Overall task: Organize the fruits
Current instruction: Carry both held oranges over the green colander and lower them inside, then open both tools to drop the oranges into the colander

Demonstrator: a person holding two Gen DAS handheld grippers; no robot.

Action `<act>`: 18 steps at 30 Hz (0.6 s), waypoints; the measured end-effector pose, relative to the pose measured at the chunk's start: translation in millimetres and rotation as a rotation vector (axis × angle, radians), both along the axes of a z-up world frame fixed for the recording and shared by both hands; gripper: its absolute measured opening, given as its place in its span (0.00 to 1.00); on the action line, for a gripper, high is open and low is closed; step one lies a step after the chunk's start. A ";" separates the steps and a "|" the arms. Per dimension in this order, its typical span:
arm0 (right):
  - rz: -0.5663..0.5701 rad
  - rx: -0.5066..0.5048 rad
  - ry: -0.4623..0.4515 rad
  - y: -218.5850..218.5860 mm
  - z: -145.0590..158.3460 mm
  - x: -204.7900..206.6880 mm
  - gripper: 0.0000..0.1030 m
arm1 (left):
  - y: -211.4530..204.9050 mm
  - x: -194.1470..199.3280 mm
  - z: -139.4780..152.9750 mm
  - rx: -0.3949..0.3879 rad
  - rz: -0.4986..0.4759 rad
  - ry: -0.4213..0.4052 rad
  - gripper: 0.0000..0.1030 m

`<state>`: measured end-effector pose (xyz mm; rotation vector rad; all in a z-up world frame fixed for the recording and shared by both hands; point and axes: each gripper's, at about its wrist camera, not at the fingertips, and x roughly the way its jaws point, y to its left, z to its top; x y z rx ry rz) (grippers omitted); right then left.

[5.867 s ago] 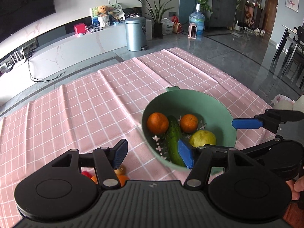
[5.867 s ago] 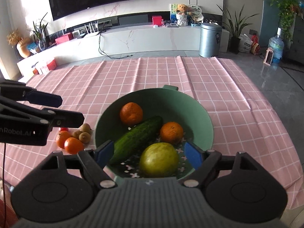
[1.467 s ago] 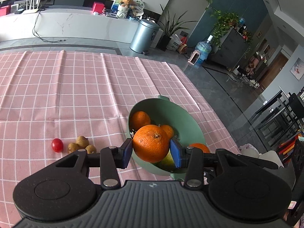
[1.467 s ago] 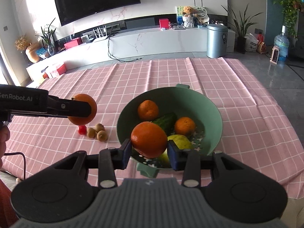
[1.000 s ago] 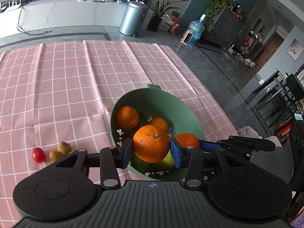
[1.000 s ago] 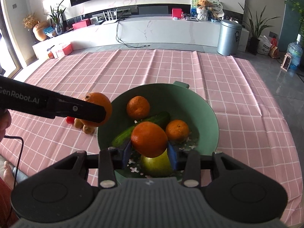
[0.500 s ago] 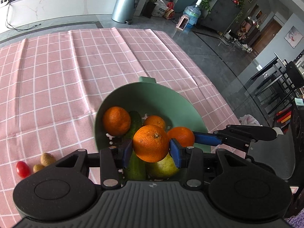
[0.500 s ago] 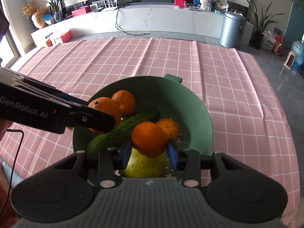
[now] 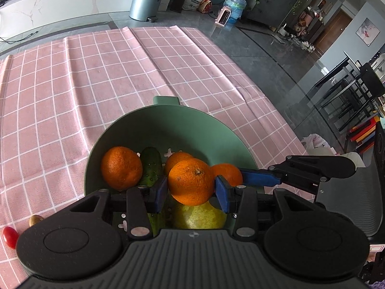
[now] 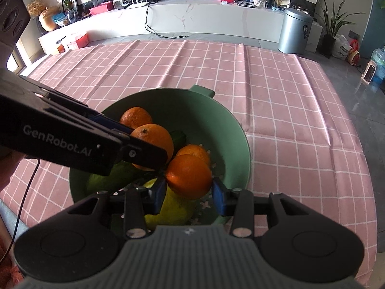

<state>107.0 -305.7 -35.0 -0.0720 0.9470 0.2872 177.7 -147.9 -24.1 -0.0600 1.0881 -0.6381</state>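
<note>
Oranges (image 9: 191, 185) clamped between jaws, over bowl (image 9: 182, 120)

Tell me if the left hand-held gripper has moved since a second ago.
Yes. The left hand-held gripper, shut on its orange, has moved from beside the green bowl to over its fruit.

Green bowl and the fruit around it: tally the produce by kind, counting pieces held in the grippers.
Round orange citrus fruits: 4, two lying in the green bowl at and, two gripped at and
Dark green cucumber: 1
Yellow-green pear: 1
Red cherry tomato: 1
Small brown fruit: 1 visible
Total: 8
</note>
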 end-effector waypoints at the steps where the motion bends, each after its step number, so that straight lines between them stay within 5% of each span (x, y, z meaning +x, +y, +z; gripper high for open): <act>1: -0.002 -0.001 0.000 -0.7 -0.6 1.2 0.37 | -0.6 0.8 -1.6 0.003 0.001 0.005 0.47; 18: 0.004 -0.004 0.004 1.6 -3.5 0.2 0.44 | -1.9 5.2 -11.0 0.046 0.018 0.029 0.53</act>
